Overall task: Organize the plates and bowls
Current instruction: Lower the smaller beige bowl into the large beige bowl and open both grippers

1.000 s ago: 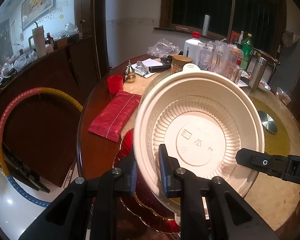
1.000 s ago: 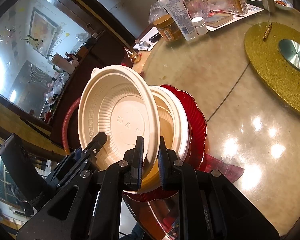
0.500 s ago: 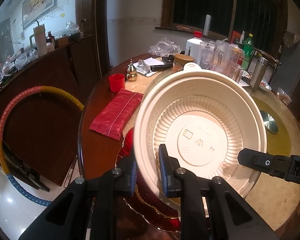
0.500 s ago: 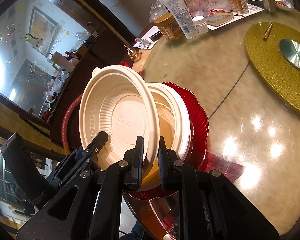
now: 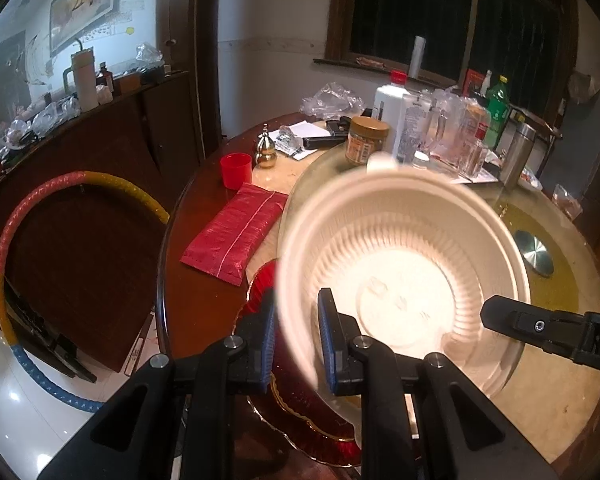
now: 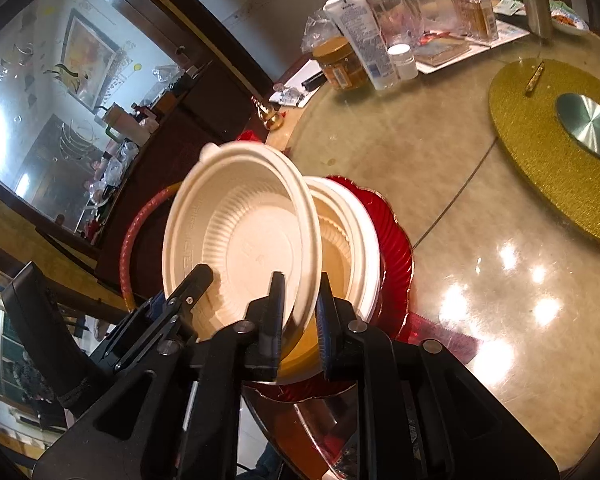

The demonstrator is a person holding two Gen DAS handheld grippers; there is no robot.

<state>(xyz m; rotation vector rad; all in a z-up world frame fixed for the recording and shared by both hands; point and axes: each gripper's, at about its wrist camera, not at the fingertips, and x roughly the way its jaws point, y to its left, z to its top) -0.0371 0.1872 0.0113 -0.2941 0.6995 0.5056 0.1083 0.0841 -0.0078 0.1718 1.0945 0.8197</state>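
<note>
1. Round glass-topped wooden table (image 5: 548,408), crowded at its far side.
2. Scalloped red plate (image 6: 396,240) at near edge, under a white bowl (image 6: 360,236).
3. Ribbed cream plastic bowl (image 5: 404,280), tilted above that stack, motion-blurred.
4. Left gripper (image 5: 296,336): parted slightly, straddling the cream rim.
5. Right gripper (image 6: 299,312): likewise parted around the opposite rim.

Cream bowl up on its edge!
The ribbed cream bowl (image 6: 244,240) tilts steeply, nested against a second cream bowl (image 6: 352,240) sitting on the red scalloped plate (image 6: 396,248).
</note>
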